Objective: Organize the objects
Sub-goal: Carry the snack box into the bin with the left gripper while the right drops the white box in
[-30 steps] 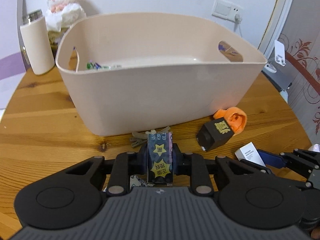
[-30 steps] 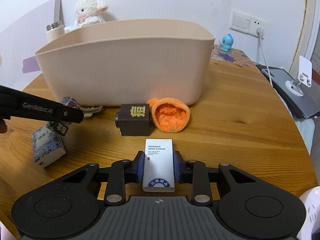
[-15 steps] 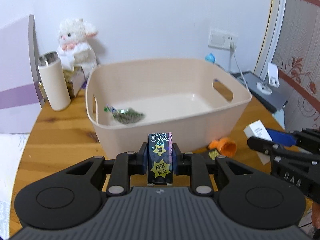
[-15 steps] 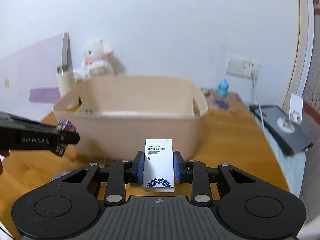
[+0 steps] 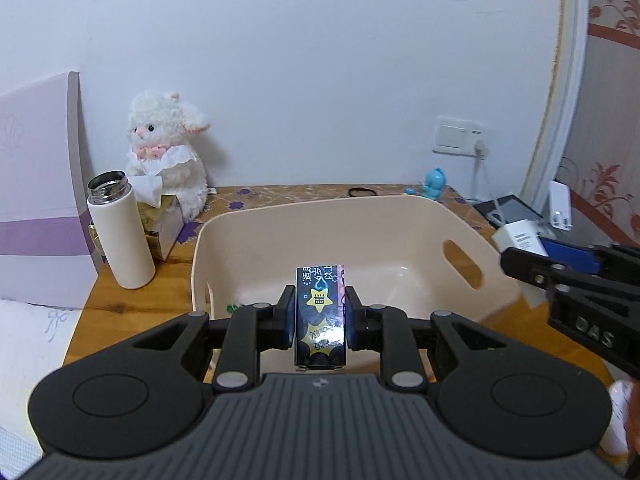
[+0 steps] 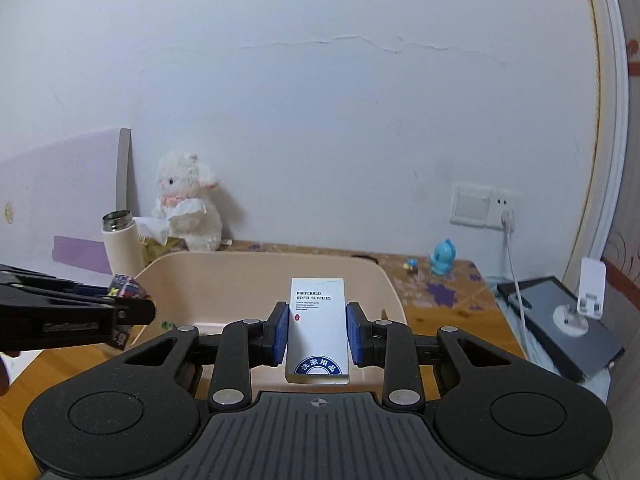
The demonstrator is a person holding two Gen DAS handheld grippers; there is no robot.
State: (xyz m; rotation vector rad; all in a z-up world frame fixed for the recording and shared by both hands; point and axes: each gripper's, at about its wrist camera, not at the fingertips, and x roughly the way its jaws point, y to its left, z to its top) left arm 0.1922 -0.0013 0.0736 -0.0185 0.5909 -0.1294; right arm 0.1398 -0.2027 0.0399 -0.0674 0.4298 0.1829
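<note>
My left gripper (image 5: pixel 319 314) is shut on a dark box with yellow stars (image 5: pixel 319 312) and holds it in the air over the near side of the beige plastic basket (image 5: pixel 400 216). A small green-wrapped item (image 5: pixel 233 307) lies on the basket floor. My right gripper (image 6: pixel 316 330) is shut on a white hotel-supplies box (image 6: pixel 318 328), held above the basket's near rim (image 6: pixel 260 258). In the left wrist view the right gripper (image 5: pixel 520 252) comes in from the right with its white box (image 5: pixel 520 240). In the right wrist view the left gripper (image 6: pixel 132 312) comes in from the left with the dark box (image 6: pixel 126 286).
The wooden table (image 5: pixel 132 300) carries a white thermos (image 5: pixel 120 236), a tissue box (image 5: pixel 160 216) and a white plush lamb (image 5: pixel 168 160) at the back left. A blue figurine (image 6: pixel 442 258) stands at the back right. A tablet (image 6: pixel 568 324) and white stand (image 6: pixel 590 292) lie right.
Both grippers have risen from table level with their boxes still held. The views now look down into the basket from above its rim instead of at its side wall.
</note>
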